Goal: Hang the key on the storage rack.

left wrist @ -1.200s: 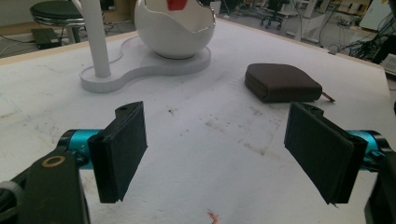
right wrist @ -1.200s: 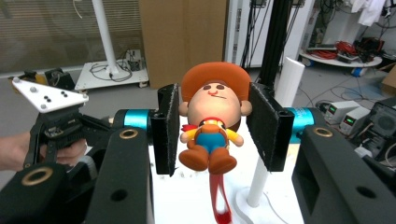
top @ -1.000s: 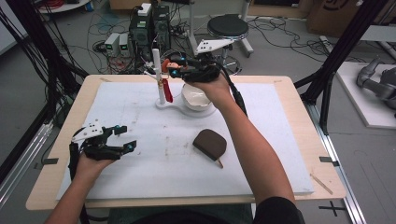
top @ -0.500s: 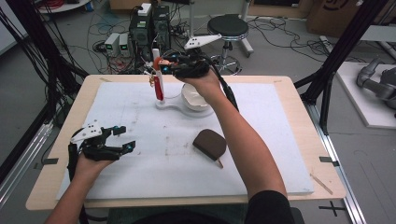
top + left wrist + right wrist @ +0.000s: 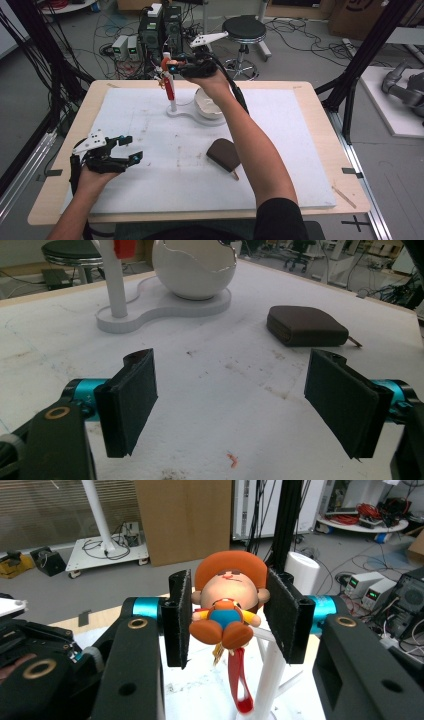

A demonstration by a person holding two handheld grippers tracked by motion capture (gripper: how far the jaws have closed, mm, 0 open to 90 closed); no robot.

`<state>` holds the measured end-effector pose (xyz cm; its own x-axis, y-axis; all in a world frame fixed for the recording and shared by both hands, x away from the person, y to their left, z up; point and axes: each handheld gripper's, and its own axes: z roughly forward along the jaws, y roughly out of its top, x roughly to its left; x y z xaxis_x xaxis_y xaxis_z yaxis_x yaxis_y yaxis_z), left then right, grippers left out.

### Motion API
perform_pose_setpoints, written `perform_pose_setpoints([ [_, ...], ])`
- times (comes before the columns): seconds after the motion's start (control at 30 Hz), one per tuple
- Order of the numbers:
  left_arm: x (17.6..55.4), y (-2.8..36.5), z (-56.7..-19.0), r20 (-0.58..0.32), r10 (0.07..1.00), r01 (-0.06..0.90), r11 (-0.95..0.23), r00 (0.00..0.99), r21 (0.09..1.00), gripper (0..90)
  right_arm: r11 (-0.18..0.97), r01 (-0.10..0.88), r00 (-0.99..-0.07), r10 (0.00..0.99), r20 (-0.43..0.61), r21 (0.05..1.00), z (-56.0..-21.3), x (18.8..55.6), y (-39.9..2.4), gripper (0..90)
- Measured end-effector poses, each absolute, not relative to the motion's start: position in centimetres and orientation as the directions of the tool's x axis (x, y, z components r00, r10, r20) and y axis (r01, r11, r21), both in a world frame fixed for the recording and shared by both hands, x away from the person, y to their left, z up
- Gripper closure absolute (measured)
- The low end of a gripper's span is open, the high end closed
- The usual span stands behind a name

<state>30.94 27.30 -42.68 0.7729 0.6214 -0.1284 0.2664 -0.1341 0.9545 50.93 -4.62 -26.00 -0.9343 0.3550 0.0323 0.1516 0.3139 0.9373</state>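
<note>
The right gripper (image 5: 170, 67), clamped on the small orange-hatted figurine with the red strap (image 5: 227, 607), has drifted leftward and farther from the person, away from above the white egg-shaped bowl (image 5: 207, 105) toward the slim white post (image 5: 172, 102).

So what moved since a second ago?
The right gripper, shut on the little doll with its red strap, moved toward the table's far edge, carrying the doll from in front of the white post to above its top. The left gripper, jaws open, stayed put, as did the white bowl and brown pouch.
</note>
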Motion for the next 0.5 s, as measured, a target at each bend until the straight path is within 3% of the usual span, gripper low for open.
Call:
perform_pose_setpoints([
  [0.27, 30.96, 27.23, -42.71, -0.129, 0.621, 0.269, -0.136, 0.773, 0.954, 21.1, 0.33, 0.175, -0.916, 0.4, 0.031, 0.928, -26.34, 51.43, -4.9, 54.8],
  [0.4, 30.99, 27.23, -42.72, -0.127, 0.618, 0.267, -0.14, 0.776, 0.953, 21.1, 0.313, 0.165, -0.905, 0.425, 0.018, 0.935, -26.24, 51.18, -5.13, 43.2],
  [0.5, 30.97, 27.22, -42.72, -0.128, 0.618, 0.269, -0.139, 0.775, 0.953, 21.1, 0.316, 0.155, -0.903, 0.429, 0.005, 0.936, -26.15, 50.97, -5.38, 42.4],
])
